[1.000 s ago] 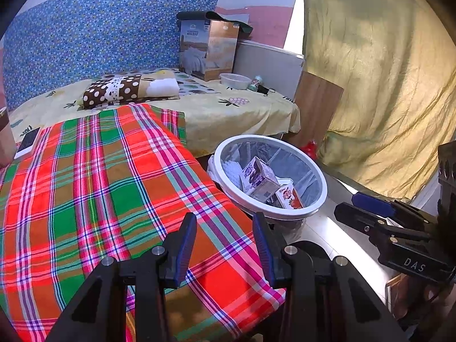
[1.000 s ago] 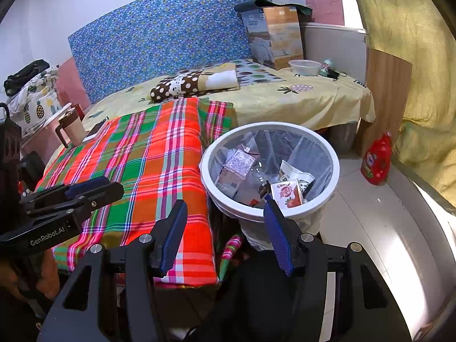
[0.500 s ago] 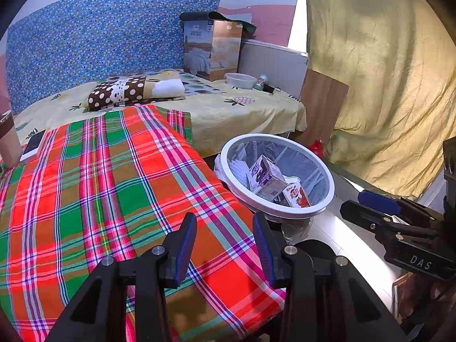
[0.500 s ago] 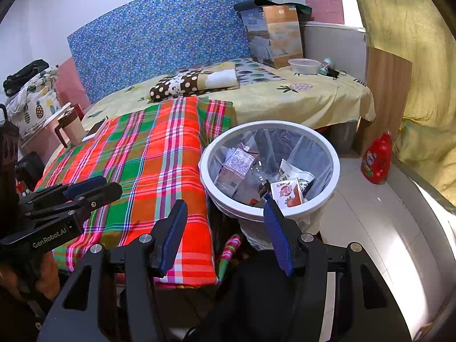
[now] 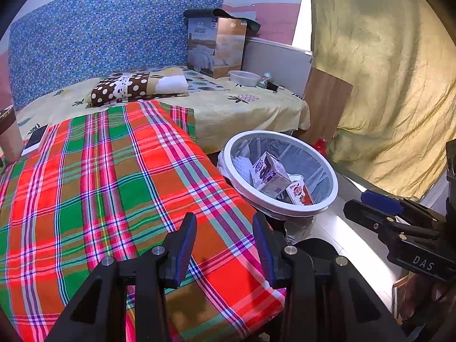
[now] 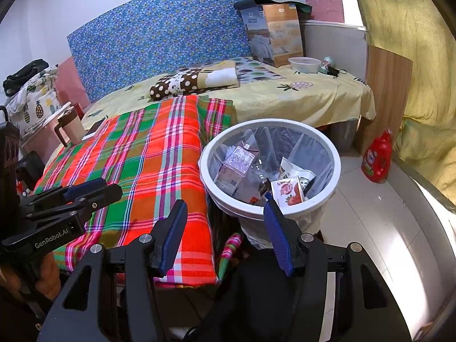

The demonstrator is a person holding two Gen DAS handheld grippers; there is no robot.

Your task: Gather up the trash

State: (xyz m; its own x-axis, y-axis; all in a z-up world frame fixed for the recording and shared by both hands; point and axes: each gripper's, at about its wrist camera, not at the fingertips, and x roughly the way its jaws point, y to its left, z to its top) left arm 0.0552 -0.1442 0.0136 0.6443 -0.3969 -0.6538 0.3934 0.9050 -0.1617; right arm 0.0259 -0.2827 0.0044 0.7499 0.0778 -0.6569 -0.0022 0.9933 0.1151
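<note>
On the left, the plaid blanket (image 5: 114, 188) lies flat on the bed and carries no trash, the same as a second ago. The left gripper (image 5: 225, 245) hangs over its near edge, jaws spread and empty. To the right, the right gripper (image 6: 225, 228) is also spread and empty, near the white bin (image 6: 336, 168). Neither has moved. The cartons (image 6: 236, 165) lie inside the bin, so I judge the collecting finished.
</note>
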